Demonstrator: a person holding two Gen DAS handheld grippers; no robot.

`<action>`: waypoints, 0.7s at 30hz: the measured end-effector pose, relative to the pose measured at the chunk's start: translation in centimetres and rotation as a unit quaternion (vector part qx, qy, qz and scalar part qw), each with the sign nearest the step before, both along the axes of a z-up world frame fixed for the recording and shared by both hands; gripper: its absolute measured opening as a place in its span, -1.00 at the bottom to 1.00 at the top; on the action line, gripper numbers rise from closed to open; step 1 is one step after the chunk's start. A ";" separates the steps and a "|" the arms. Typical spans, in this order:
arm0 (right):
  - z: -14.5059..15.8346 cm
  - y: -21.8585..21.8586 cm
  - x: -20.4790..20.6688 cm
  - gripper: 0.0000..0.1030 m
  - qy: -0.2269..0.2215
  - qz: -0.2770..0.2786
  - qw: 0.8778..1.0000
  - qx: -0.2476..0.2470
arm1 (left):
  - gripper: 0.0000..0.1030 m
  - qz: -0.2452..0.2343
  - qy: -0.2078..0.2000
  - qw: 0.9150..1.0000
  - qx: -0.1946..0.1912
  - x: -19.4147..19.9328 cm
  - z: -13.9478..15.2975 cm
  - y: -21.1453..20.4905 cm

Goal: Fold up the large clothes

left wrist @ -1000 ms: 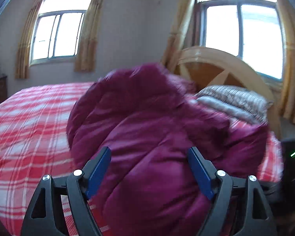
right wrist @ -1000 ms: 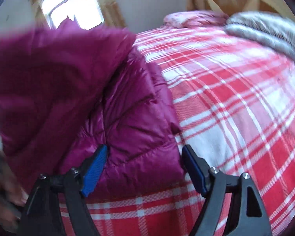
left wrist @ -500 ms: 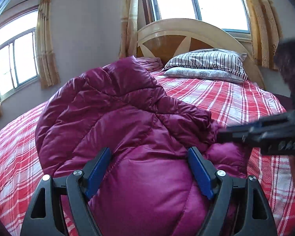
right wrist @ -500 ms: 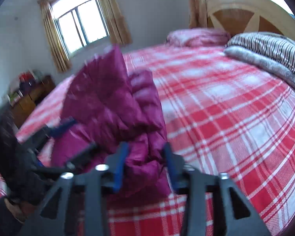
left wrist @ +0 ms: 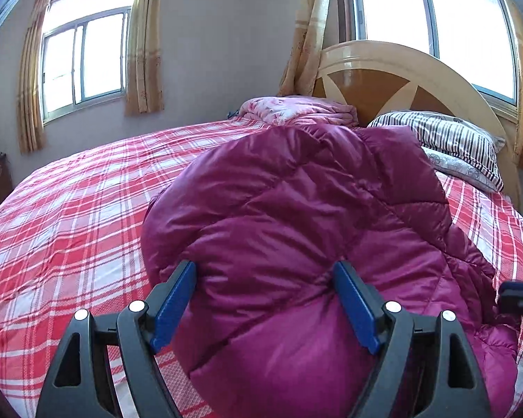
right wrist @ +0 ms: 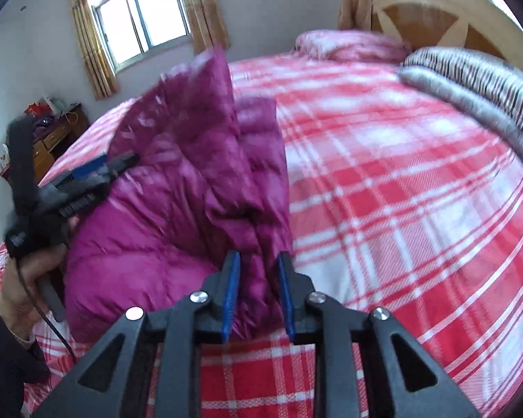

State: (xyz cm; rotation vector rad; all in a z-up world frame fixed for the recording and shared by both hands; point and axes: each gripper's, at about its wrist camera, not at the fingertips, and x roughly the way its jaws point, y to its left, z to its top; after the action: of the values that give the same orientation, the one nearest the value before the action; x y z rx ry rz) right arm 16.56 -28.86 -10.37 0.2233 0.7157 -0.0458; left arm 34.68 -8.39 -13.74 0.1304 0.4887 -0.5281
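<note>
Jacket (left wrist: 296, 230), a puffy magenta one, sits heaped on the near side of the red plaid bed (left wrist: 69, 209), well short of the striped pillow (left wrist: 449, 136) by the headboard (left wrist: 401, 76); the right gripper (right wrist: 258, 296) is pinching a bunched edge of it, fingers drawn close with fabric squeezed between, most likely to lift that flap for a fold; the picture blurs there, so which edge it is I cannot say; the left gripper (left wrist: 265, 299) is spread wide, fingers straddling the bulging padding without biting, seemingly steadying the bulk while the other side is raised; the filling looks springy, so a fold may puff back unless it is pressed flat; the folding looks barely begun.
</note>
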 end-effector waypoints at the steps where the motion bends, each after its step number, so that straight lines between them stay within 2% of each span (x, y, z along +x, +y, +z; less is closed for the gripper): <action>1: 0.6 0.3 0.3 -0.19 -0.008 0.003 1.000 -0.004 | 0.57 0.003 -0.002 1.000 0.000 0.1 0.1 0.0; 2: 1.7 0.6 0.9 0.01 -0.021 0.010 1.000 -0.006 | 0.57 0.010 -0.003 1.000 -0.002 0.3 0.3 0.0; 3: 2.6 1.0 1.7 0.04 -0.032 0.015 0.999 -0.007 | 0.57 0.016 -0.002 1.000 -0.004 0.4 0.5 0.0; 6: 4.4 1.9 4.2 0.04 -0.056 0.036 0.998 -0.005 | 0.57 0.021 0.006 1.000 -0.018 0.9 1.0 0.3; 9: 4.6 2.4 8.3 0.04 -0.061 0.043 0.997 -0.010 | 0.58 0.028 -0.004 0.999 -0.019 0.6 1.4 0.3; 11: 3.8 2.2 11.0 0.04 -0.060 0.055 0.997 0.003 | 0.57 0.045 -0.003 0.999 -0.029 0.9 1.5 0.8; 13: 2.0 1.6 12.9 0.04 -0.040 0.048 0.998 0.006 | 0.58 0.063 0.019 0.997 -0.035 1.8 1.3 1.0; 16: -0.4 1.0 13.6 -0.05 -0.013 0.038 0.999 -0.001 | 0.58 0.063 0.046 0.996 -0.040 2.9 0.5 0.8; 21: -2.2 -0.5 13.2 -0.14 -0.007 0.017 1.000 0.005 | 0.61 0.050 0.048 0.998 -0.006 3.1 -1.0 -1.4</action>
State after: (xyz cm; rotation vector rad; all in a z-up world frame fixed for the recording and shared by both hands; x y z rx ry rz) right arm 29.79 -29.39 -12.60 0.2211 0.7050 -0.0079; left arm 37.81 -9.78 -14.70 0.0688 0.5831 -0.4406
